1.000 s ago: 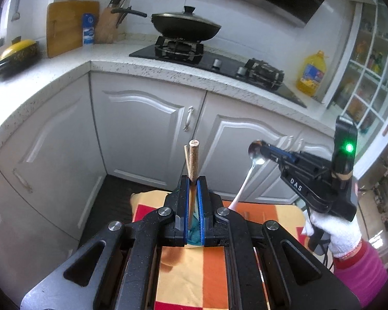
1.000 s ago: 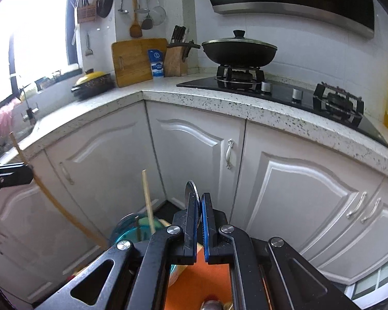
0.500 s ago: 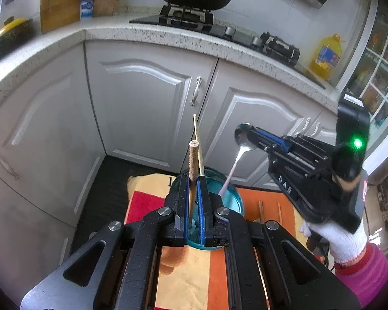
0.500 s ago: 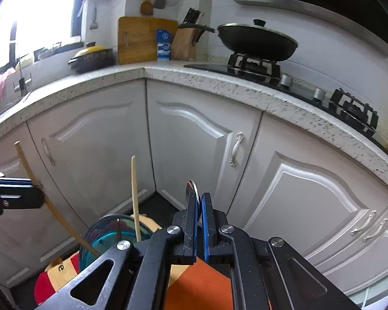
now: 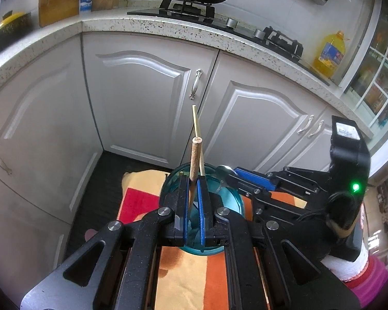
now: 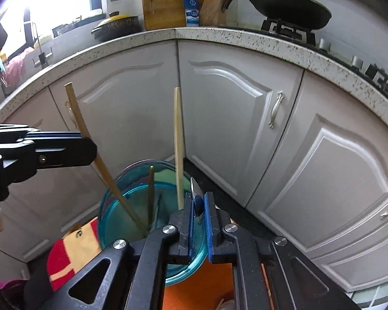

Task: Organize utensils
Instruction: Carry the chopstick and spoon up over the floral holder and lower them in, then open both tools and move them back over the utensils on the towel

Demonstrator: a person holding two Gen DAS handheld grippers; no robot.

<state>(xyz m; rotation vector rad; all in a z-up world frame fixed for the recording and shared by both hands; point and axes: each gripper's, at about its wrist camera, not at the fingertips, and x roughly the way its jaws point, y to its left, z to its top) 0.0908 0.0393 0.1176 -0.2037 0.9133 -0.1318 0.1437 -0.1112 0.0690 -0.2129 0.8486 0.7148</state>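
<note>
A: Near side?
B: Left gripper (image 5: pixel 193 193) clenched on a wooden stick (image 5: pixel 195 155); right gripper (image 6: pixel 198 206) grips a metal spoon (image 6: pixel 196 193).
A: Farther?
B: Both reach over the teal container (image 6: pixel 111 206), where a pale chopstick (image 6: pixel 179 142) stands.

Left tongs (image 5: pixel 193 201): pointing forward and slightly down, the blue pads (image 5: pixel 185 206) closing in on a wooden stick (image 5: pixel 194 160) that is standing up between them.
Left tongs from the right wrist view (image 6: pixel 89 143): reaching in level from the left edge, pinching the stick partway along its length.
Right tongs (image 6: pixel 199 214): blue pads drawn close together, clamping the bowl of a metal spoon (image 6: pixel 197 201) that is sitting edge-on between them.
Right tongs from the left wrist view (image 5: pixel 226 171): lying nearly level, tips pointing left, just beside the left tongs.
Right hand (image 5: pixel 349 263): wearing a white glove with a pink sleeve, gripping the tool's handle from below.
</note>
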